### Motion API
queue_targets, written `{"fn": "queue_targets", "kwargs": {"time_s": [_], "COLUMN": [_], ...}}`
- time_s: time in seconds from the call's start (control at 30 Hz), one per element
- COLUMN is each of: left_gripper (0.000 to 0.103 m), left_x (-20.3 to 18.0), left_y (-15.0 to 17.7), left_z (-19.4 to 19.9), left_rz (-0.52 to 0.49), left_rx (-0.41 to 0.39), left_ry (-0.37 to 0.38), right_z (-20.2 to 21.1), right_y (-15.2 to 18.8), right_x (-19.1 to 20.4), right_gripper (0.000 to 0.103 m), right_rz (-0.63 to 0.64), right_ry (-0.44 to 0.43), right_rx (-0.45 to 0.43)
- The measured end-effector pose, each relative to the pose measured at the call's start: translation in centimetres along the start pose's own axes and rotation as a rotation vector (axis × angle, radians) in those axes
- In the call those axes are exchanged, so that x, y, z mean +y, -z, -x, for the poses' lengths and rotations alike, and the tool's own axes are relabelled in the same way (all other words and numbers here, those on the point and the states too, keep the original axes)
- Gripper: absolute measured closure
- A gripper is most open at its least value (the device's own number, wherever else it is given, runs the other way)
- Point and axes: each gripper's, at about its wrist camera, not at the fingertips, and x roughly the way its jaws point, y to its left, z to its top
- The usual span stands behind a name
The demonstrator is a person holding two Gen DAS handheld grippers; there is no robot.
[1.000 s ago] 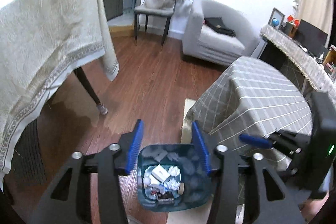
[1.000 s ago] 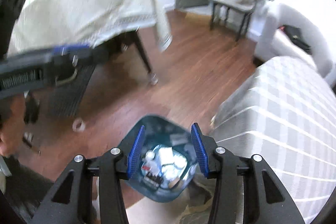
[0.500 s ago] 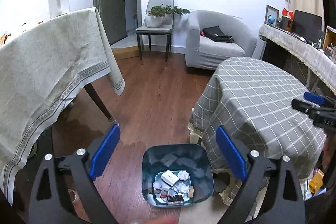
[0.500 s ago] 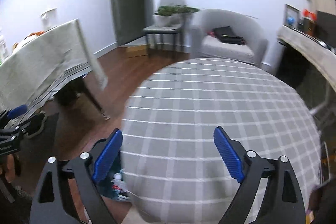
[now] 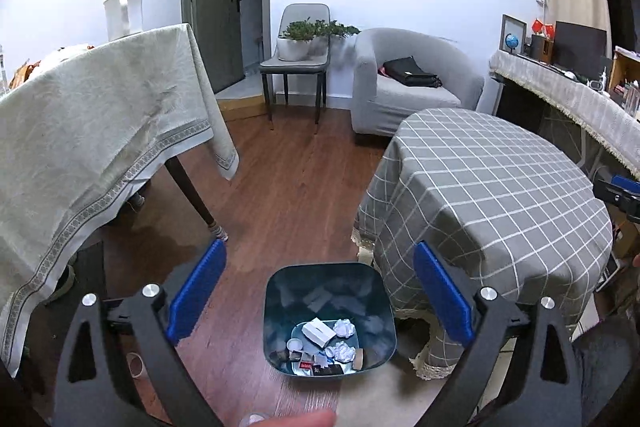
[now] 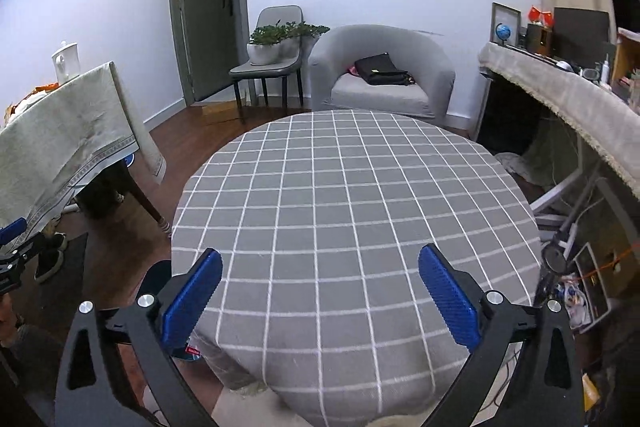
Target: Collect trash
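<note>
Below, the trash bin (image 5: 329,311) sits between the wide-open left tongs (image 5: 320,291)

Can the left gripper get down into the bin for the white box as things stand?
Probably yes. The left gripper is open above the bin, whose mouth is uncovered, and the white box lies on top of the trash. The checked table stands beside the bin, not over it.

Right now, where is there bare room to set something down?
The checked round table shows only bare cloth across its top. Wood floor between it and the beige-clothed table is open. The bin is crowded with trash, as is the side counter.
</note>
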Motion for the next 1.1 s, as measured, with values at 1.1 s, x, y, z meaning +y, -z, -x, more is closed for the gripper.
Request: {"fn": "queue_targets", "kwargs": {"time_s": [1.1], "left_gripper": [0.006], "left_x": [-0.9], "left_y": [1.8], "left_z": [-1.0], "left_rz": [0.007], "left_rx": [0.029], "left_ry": [0.009], "right_z": [0.4], "right_y": [1.8], "right_x": [2.9], "right_gripper": [0.004], "right_rz": [0.138], "right_ry": [-0.067], "right_rx": [-0.01]}}
